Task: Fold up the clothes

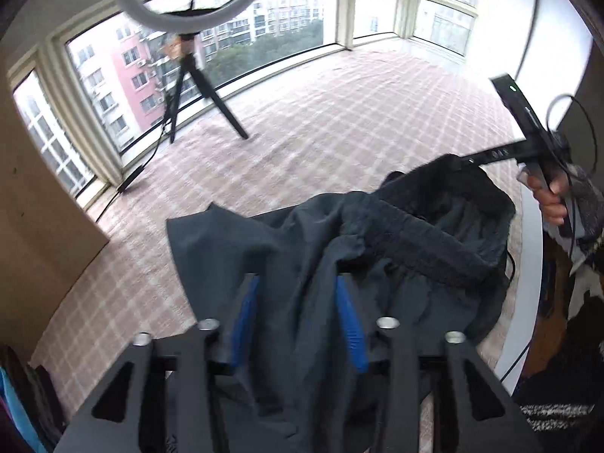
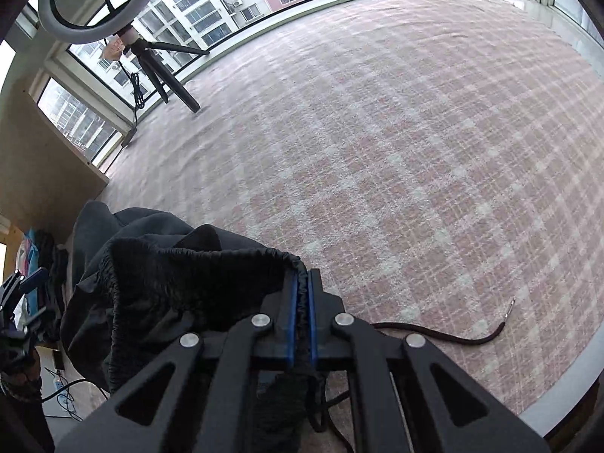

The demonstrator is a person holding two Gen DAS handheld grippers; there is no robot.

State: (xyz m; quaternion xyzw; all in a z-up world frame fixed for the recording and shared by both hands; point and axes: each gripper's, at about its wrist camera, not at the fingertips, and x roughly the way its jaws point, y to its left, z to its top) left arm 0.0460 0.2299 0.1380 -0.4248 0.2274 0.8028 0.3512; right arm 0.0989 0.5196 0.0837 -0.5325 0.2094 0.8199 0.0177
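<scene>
A dark grey pair of shorts point(image 1: 377, 249) with a black elastic waistband hangs lifted above the pink checked cloth point(image 1: 339, 113) on the table. My left gripper point(image 1: 298, 287) has dark fabric bunched between its blue pads point(image 1: 351, 324), which stand apart. My right gripper point(image 2: 301, 283) is shut on the waistband point(image 2: 211, 275); it also shows in the left wrist view point(image 1: 462, 160) at the shorts' far right corner. The shorts point(image 2: 124, 294) hang to the left in the right wrist view. The left gripper point(image 2: 22, 302) shows at that view's left edge.
A ring light on a black tripod point(image 1: 196, 75) stands at the table's far left by the windows, its cable point(image 1: 151, 151) trailing along the edge. A black cord point(image 2: 453, 334) lies on the cloth near my right gripper. A clothes pile point(image 2: 41, 253) sits left.
</scene>
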